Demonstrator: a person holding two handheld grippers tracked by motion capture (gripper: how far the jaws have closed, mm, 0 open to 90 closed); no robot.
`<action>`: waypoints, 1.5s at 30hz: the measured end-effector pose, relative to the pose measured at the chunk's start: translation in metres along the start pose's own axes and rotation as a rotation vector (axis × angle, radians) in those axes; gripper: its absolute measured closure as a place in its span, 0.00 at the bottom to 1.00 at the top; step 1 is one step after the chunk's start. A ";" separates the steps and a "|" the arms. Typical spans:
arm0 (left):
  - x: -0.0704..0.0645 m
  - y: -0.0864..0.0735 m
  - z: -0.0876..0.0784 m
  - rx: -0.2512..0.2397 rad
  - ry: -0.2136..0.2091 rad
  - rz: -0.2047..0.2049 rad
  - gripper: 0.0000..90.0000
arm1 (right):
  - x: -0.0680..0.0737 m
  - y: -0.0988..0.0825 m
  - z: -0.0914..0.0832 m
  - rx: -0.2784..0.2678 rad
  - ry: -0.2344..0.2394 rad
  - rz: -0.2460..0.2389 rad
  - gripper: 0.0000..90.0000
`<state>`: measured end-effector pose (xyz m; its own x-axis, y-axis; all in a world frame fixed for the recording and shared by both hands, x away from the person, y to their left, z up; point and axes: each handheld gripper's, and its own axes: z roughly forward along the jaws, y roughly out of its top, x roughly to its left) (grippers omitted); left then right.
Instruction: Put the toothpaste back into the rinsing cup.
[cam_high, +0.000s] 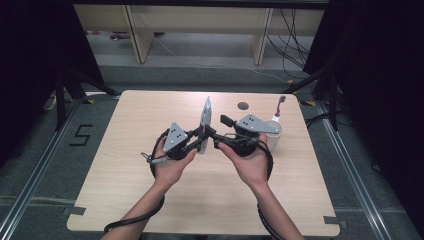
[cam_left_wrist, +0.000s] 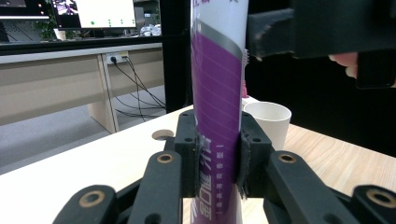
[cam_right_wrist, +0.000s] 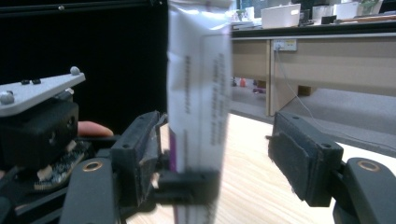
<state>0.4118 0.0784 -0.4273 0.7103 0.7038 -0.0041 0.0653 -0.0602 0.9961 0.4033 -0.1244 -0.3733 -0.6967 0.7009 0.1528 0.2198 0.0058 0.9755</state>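
A white and purple tube (cam_high: 205, 120) stands upright above the middle of the wooden table (cam_high: 125, 190). My left gripper (cam_high: 201, 137) is shut on its lower end; in the left gripper view both pads press the tube (cam_left_wrist: 217, 93) between them. My right gripper (cam_high: 220, 132) comes in from the right and is open. In the right gripper view the tube (cam_right_wrist: 198, 93) stands between its jaws, close beside the left pad (cam_right_wrist: 149, 149), while the right pad (cam_right_wrist: 294, 163) is well clear of it.
A white paper cup (cam_high: 274, 135) with a toothbrush (cam_high: 280, 106) in it stands at the table's right, just beyond my right hand. A round hole (cam_high: 243, 105) lies near the far edge. Desks and cables stand on the floor behind.
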 end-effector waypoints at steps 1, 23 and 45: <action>-0.001 0.000 0.001 0.001 -0.004 0.002 0.82 | 0.001 0.001 0.001 0.004 -0.008 -0.011 0.38; -0.016 0.003 0.012 0.022 0.016 0.023 0.82 | -0.001 -0.002 0.020 0.043 -0.068 -0.005 0.56; -0.021 0.008 0.016 0.017 0.039 0.053 0.81 | -0.001 0.002 0.015 0.029 -0.086 0.028 0.71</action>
<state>0.4085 0.0523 -0.4204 0.6852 0.7265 0.0524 0.0404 -0.1098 0.9931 0.4150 -0.1148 -0.3737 -0.6292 0.7597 0.1642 0.2586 0.0054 0.9660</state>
